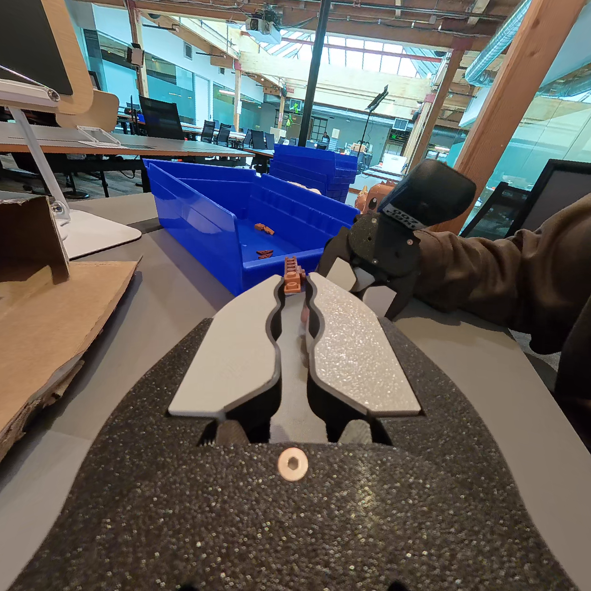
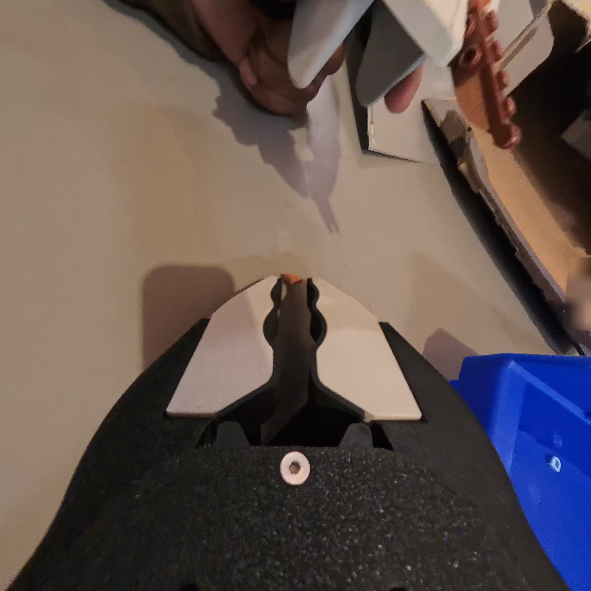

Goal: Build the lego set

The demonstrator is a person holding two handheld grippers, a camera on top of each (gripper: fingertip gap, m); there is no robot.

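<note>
Holding: we see the left hand-held gripper [image 1: 295,283] pinching a brown brick assembly [image 1: 292,274] at its fingertips, both pads pressed on the near end, the rest jutting forward.
Position: that assembly hangs above the grey counter [image 1: 179,287], just before the blue bin [image 1: 204,217].
Bin: we count a few loose brown brick pieces [image 1: 264,228] on its floor.
Right hand-held gripper: the right hand-held gripper [image 2: 292,281] points down at the counter, its jaws nearly together on a small orange-brown piece [image 2: 291,279] at the tips; we cannot tell if the pads press it.
Surroundings: flattened cardboard [image 1: 48,319] lies left of the bin, with a white monitor stand [image 1: 96,233] behind it.
</note>
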